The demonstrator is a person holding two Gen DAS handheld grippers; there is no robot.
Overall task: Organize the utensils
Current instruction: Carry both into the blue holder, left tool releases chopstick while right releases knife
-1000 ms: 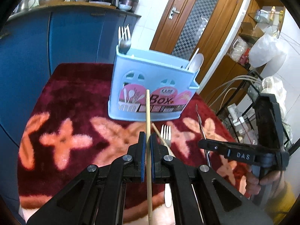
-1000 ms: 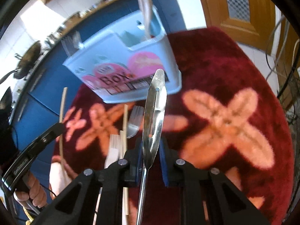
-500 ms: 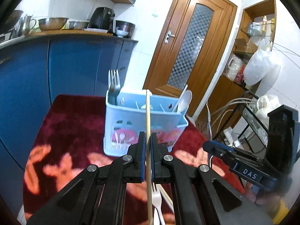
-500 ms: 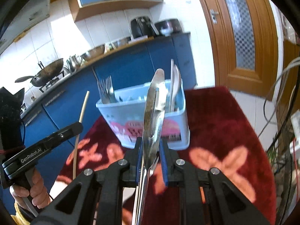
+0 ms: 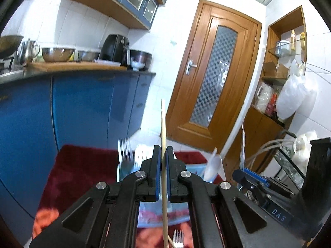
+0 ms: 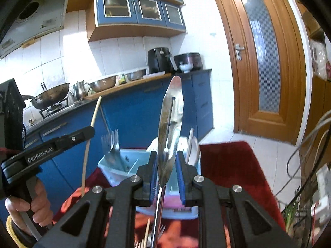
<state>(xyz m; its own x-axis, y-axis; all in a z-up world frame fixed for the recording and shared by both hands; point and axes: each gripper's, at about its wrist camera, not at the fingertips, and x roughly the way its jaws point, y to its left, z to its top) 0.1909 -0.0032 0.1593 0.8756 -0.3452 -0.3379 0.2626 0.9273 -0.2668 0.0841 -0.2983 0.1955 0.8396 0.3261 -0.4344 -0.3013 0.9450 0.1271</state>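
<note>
My left gripper (image 5: 162,150) is shut on a thin wooden chopstick (image 5: 163,124) that stands up between its pads. Just beyond and below it is the pale blue utensil holder (image 5: 194,168) with forks (image 5: 124,148) and a white spoon (image 5: 213,165) in it. My right gripper (image 6: 166,155) is shut on a flat steel utensil (image 6: 170,119) with a slot, blade pointing up, above the holder (image 6: 115,165). In the right wrist view the left gripper (image 6: 91,131) with its chopstick (image 6: 94,115) hangs to the left, a hand (image 6: 39,204) on its handle.
The holder stands on a dark red flowered cloth (image 6: 227,169); a loose fork (image 5: 178,237) and sticks (image 6: 146,235) lie on it nearer me. Blue cabinets (image 5: 82,107) with bowls on top stand behind, a wooden door (image 5: 211,78) beyond, and wires (image 6: 310,144) to the right.
Both grippers have risen and tipped upward with their utensils still held. The holder has slid down in both views, from ahead of the fingers to just beyond and below them.
</note>
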